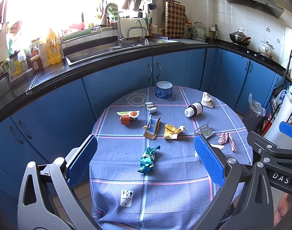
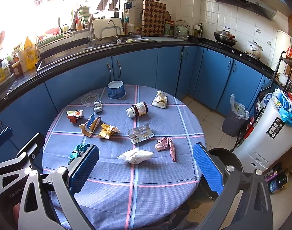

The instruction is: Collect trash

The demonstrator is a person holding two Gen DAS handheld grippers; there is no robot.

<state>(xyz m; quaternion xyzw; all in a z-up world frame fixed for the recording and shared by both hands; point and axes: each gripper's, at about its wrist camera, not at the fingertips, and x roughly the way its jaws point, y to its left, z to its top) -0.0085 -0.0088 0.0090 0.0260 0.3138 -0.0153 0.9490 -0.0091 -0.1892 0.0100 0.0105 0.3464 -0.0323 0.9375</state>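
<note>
Trash lies scattered on a round table with a blue checked cloth (image 1: 165, 172) (image 2: 146, 191). A crumpled teal foil wrapper (image 1: 147, 159) (image 2: 78, 151) lies between the open fingers of my left gripper (image 1: 146, 157). A crumpled white tissue (image 2: 135, 155) lies between the open fingers of my right gripper (image 2: 146, 163). Farther back lie a pink wrapper (image 2: 165, 145) (image 1: 227, 139), a blister pack (image 2: 141, 133) (image 1: 204, 130), a yellow wrapper (image 2: 107, 131) (image 1: 172, 131), a torn carton (image 2: 90, 125) (image 1: 152, 126) and a brown pill bottle (image 2: 138, 109) (image 1: 193, 109). Both grippers are empty.
A blue cup (image 2: 116, 90), a clear lid (image 2: 89, 98), a small box (image 2: 98, 107), an orange carton (image 2: 75, 116) and a beige bag (image 2: 160, 99) sit at the table's far side. A lined grey bin (image 2: 235, 117) stands on the floor at right, beside a white appliance (image 2: 264, 140). A black bin (image 2: 224, 159) sits just right of the table.
</note>
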